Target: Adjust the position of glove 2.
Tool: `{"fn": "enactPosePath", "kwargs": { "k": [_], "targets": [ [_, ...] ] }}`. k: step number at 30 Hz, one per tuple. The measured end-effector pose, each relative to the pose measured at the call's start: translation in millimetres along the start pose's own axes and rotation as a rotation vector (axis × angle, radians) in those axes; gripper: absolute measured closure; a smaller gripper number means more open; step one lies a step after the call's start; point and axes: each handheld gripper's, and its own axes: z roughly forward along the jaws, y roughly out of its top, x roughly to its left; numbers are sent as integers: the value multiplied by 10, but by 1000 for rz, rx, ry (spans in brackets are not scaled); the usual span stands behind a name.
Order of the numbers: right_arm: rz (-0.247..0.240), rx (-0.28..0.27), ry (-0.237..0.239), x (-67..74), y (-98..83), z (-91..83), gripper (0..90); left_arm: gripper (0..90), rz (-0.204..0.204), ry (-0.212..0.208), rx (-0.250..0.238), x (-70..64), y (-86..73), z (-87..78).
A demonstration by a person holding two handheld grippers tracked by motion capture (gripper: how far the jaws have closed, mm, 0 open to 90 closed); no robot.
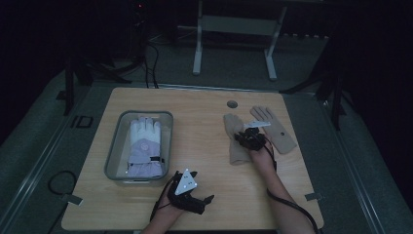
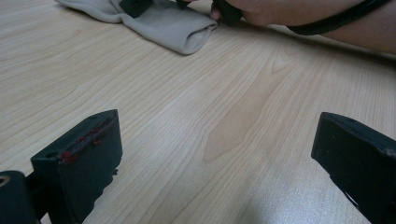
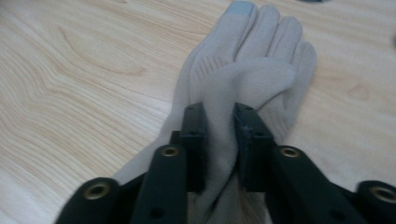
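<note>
**A:** At a light wooden table (image 1: 204, 112), a person works with a gripper in each hand. Where is the right gripper (image 3: 219, 140)?

**B:** On the table's right half, pressed down on a beige glove (image 3: 243, 79) lying flat with its fingers pointing away from the person. Its two black jaws have pinched a ridge of the fabric near the palm; the cloth stands up in a fold between the pads. One fingertip of that glove carries a blue-grey patch.

**A:** And the left gripper (image 2: 210, 154)?

**B:** Low over the near edge of the table, jaws wide apart, bare wood between them, nothing held. In the high view it sits just in front of the person's left forearm, its grey three-cornered plate facing up.

**A:** What lies around the held glove?

**B:** A second beige glove (image 1: 273, 127) just beside it on the right, flat, fingers away from the person, slightly angled; from above, the right gripper (image 1: 251, 139) and hand sit between the two and cover part of the first glove. A small dark round fitting (image 1: 232, 104) is set in the tabletop beyond them.

**A:** And on the other side?

**B:** A grey tray (image 1: 117, 146) on the left half, well apart from the beige pair, holding a white-and-lilac glove (image 1: 144, 146) lengthwise. Open wood separates tray and grippers.

**A:** Beyond the table?

**B:** Dim floor, trailing cables (image 1: 151, 58) and a pale metal frame (image 1: 234, 29) at the back.
</note>
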Motion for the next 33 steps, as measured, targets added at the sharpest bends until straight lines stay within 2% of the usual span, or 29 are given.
{"fn": "enactPosePath", "kwargs": {
  "k": [2,4,7,14,19,20,22,24,29,33],
  "targets": [
    [38,12,-17,47,16,-21,779,19,2,1,0,-1,-1,4],
    [97,14,-12,106,38,-68,785,19,1,3,2,-4,-1,4],
    [153,4,-5,222,85,-180,788,19,8,7,3,-11,-4,3],
    [236,-47,-40,544,178,-500,789,19,12,9,-8,-18,1,-2],
    [247,-75,-86,792,164,-657,789,19,11,11,-14,-18,-3,-9],
    [258,-78,-80,831,154,-667,788,19,12,11,-14,-21,-3,-10],
    [248,-69,-96,927,124,-660,788,19,15,10,-14,-28,-4,-12],
    [248,-50,-93,1007,64,-609,787,19,18,8,-15,-33,-4,-11],
    [248,6,-81,1101,-82,-425,776,19,18,6,-17,-30,0,-18],
    [212,37,-66,1173,-139,-354,634,19,19,5,-14,-30,-2,-10]
  ]
}}
